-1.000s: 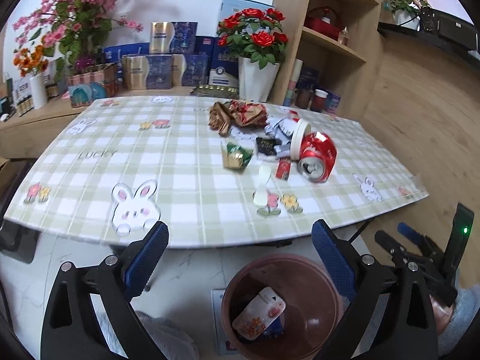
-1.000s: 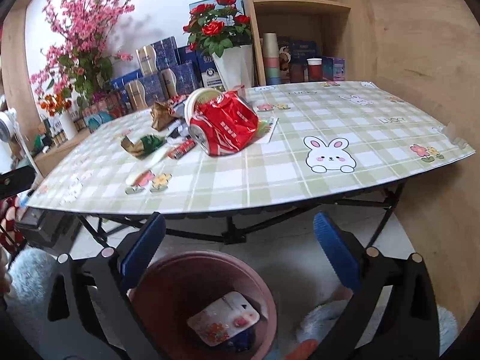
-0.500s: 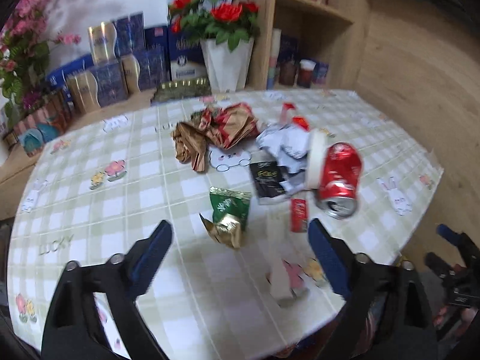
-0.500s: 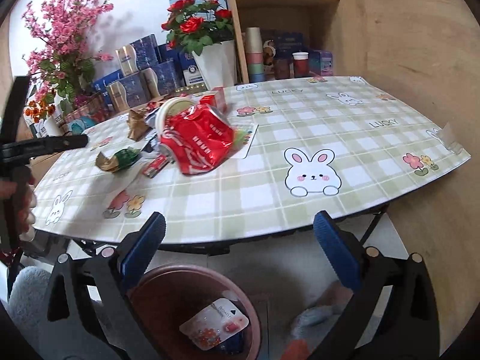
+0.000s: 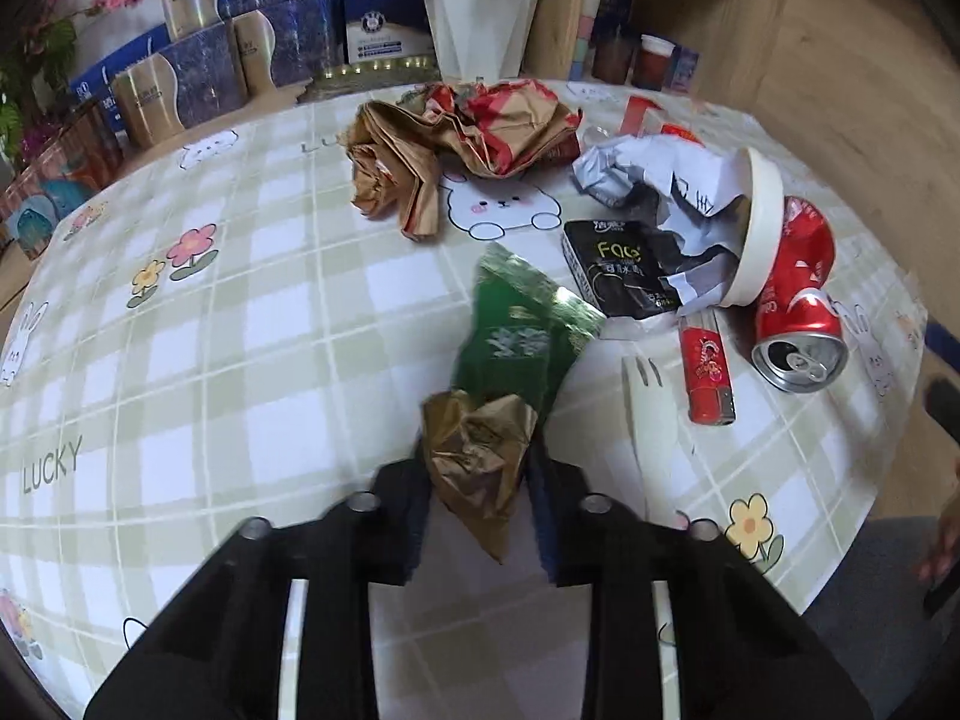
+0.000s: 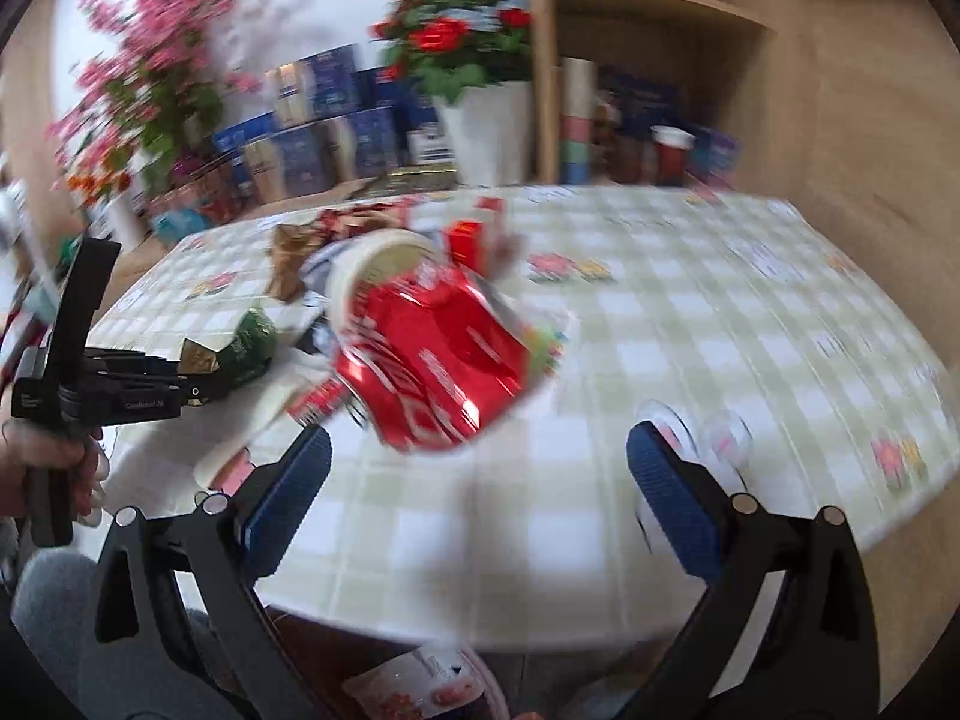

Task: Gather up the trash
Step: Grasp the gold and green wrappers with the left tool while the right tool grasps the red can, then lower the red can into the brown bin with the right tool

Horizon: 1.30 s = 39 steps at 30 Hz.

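Checked tablecloth table (image 5: 252,324): crushed red can (image 5: 798,300), brown paper wad (image 5: 456,144), black packet (image 5: 618,276), red lighter (image 5: 708,372).

A wrapper (image 5: 498,396) sits between the left fingers (image 5: 414,516). Ahead and right lie a fork (image 5: 645,420), lighter (image 5: 707,369) and can (image 5: 798,306); paper (image 5: 456,144) lies farther ahead.

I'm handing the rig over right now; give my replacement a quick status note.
Left gripper: its fingers have just been closing and now pinch the green-and-gold wrapper on the table.
Right gripper: open, empty, near the red can.
Done: one packet lies in the bin below.
Left: wrapper to bin, then can, paper bag, black packet.
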{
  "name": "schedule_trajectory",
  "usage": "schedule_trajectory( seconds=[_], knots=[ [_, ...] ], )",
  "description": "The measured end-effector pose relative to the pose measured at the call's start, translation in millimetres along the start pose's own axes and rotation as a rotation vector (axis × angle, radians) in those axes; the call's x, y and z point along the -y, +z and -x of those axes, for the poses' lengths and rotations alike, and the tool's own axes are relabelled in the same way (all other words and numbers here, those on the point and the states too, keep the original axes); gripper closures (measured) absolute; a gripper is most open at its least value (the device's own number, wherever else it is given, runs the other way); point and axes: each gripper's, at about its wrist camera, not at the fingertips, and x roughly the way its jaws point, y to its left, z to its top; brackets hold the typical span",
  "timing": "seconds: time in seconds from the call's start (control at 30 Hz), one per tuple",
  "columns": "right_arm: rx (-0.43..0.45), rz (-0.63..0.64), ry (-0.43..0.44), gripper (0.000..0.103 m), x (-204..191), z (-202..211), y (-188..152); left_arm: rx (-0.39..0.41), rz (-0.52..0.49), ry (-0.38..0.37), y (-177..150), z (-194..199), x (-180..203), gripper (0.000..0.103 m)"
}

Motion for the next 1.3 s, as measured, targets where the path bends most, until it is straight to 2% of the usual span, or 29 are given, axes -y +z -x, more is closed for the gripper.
schedule_trajectory(
  seconds=[0.13, 0.23, 0.37, 0.5, 0.77, 1.3],
  knots=[
    [-0.016, 0.210, 0.024, 0.006, -13.1, -22.8, 20.0, 0.044, 0.028, 0.001, -8.2, 16.8, -13.9, 0.079],
    [-0.057, 0.367, 0.046, 0.006, -23.6, -39.2, 27.9, 0.072, 0.066, -0.031, -12.9, 32.2, -22.5, 0.079],
    [-0.075, 0.464, 0.050, 0.006, -29.7, -53.6, 34.0, 0.115, 0.156, -0.090, -21.4, 50.8, -25.0, 0.079],
    [-0.085, 0.435, 0.087, 0.006, -23.7, -60.6, 43.0, 0.142, 0.190, -0.138, -25.1, 58.6, -16.0, 0.079],
    [-0.153, 0.425, 0.169, 0.006, -25.3, -74.5, 46.1, 0.155, 0.167, -0.179, -28.8, 63.9, 1.5, 0.079],
    [-0.165, 0.444, 0.161, 0.008, -23.9, -79.3, 48.0, 0.174, 0.187, -0.200, -34.2, 74.9, 3.7, 0.079]
  ],
)
